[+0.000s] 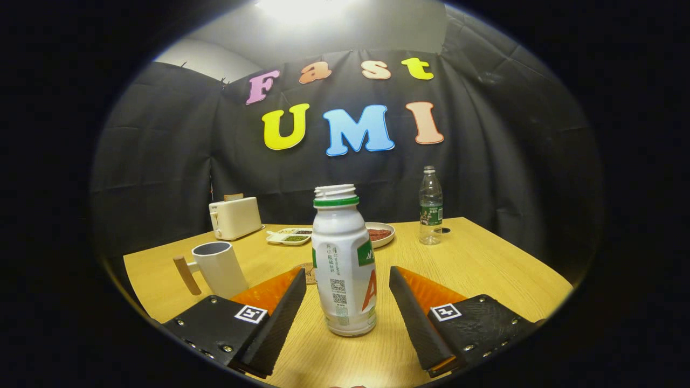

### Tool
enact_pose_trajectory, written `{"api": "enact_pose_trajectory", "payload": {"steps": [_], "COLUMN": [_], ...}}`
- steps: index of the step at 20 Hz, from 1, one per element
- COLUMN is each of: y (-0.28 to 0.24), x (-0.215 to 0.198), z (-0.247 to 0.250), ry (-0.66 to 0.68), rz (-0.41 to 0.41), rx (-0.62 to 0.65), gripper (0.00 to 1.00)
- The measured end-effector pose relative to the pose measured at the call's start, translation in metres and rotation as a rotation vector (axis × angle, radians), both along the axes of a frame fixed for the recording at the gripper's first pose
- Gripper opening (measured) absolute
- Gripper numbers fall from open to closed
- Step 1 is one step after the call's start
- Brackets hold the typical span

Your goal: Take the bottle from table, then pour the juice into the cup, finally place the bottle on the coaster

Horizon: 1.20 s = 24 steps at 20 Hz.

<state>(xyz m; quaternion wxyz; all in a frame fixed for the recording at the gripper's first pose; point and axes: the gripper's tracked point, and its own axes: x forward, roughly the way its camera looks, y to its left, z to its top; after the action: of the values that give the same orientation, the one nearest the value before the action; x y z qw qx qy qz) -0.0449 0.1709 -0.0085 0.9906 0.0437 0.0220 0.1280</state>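
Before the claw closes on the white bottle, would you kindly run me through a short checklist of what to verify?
1. Bottle stands upright on the table: ok.
2. Bottle sits between the fingers of the claw: ok.
3. Claw open, gaps either side, neither finger touching: ok.
4. Bottle cap off, mouth open for pouring: ok.
5. Cup upright beside the left finger, mouth open: ok.
6. Coaster free: cannot tell, mostly hidden behind bottle.
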Motion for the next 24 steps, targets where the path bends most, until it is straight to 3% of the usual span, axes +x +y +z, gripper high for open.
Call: {"api": "enact_pose_trajectory", "payload": {"steps": [9, 12, 14, 17, 24], "y": [0.005, 0.007, 0.008, 0.011, 0.028], "x": [0.023, 0.021, 0.021, 0.025, 0.027], "z": [-0.011, -0.009, -0.009, -0.010, 0.001], "ry": [0.026, 0.023, 0.018, 0.012, -0.017], "rz": [-0.005, -0.005, -0.012, -0.018, -0.026], "rx": [0.005, -0.009, -0.032, -0.073, -0.233], "gripper": [0.92, 0.77, 0.76, 0.65, 0.65]}}
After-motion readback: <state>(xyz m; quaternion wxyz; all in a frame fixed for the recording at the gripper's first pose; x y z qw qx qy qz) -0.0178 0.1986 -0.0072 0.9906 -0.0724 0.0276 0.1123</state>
